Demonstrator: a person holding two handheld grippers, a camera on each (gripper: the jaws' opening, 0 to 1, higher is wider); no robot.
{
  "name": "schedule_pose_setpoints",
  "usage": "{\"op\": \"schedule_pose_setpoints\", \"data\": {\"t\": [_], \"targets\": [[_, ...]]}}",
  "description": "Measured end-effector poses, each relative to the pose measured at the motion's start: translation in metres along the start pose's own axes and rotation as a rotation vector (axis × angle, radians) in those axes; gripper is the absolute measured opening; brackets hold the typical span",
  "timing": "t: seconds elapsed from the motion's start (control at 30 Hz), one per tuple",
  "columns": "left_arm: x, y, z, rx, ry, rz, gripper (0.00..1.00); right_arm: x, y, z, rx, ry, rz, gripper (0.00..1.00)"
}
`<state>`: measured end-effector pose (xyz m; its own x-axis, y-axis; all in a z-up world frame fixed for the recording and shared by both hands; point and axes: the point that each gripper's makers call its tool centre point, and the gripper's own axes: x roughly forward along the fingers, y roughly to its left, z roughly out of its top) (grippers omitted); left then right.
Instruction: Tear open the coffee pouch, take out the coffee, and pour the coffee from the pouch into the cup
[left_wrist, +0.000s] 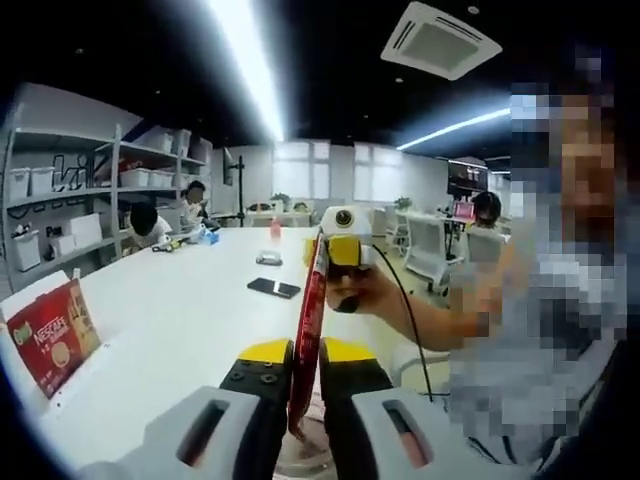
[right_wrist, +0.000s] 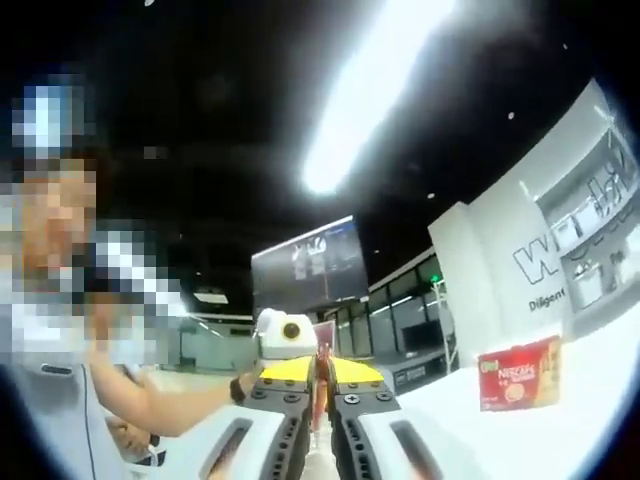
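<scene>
A long red coffee pouch (left_wrist: 311, 320) stands on edge between the two grippers, held up above the white table (left_wrist: 190, 320). My left gripper (left_wrist: 307, 355) is shut on its lower end, yellow jaw tips pressed against both sides. At the pouch's far end the right gripper (left_wrist: 342, 252) clamps its top, with a person's hand behind it. In the right gripper view, my right gripper (right_wrist: 320, 378) is shut on the red pouch (right_wrist: 322, 392), and the left gripper (right_wrist: 290, 335) faces it just beyond. A pale clear rim, perhaps the cup (left_wrist: 300, 458), shows under the left jaws.
A red coffee box (left_wrist: 55, 338) stands at the table's left edge, also seen as the red box (right_wrist: 518, 373). A black phone (left_wrist: 273, 287) and a small dark object (left_wrist: 268, 258) lie mid-table. People sit at the table's far end, by shelves (left_wrist: 60, 200).
</scene>
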<state>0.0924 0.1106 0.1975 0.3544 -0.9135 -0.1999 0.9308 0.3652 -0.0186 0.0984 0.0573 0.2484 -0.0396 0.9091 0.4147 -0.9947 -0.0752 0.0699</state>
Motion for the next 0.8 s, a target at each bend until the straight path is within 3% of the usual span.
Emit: {"op": "schedule_pose_setpoints", "data": {"t": [0.43,0.8], "targets": [[0.007,0.001,0.011,0.012,-0.042,-0.021,0.12,0.011,0.004,-0.001,-0.027,0.028,0.011,0.06],[0.006,0.001,0.013,0.022,-0.057,-0.022,0.07,0.013,0.001,0.000,-0.027,0.002,-0.003,0.06]]}}
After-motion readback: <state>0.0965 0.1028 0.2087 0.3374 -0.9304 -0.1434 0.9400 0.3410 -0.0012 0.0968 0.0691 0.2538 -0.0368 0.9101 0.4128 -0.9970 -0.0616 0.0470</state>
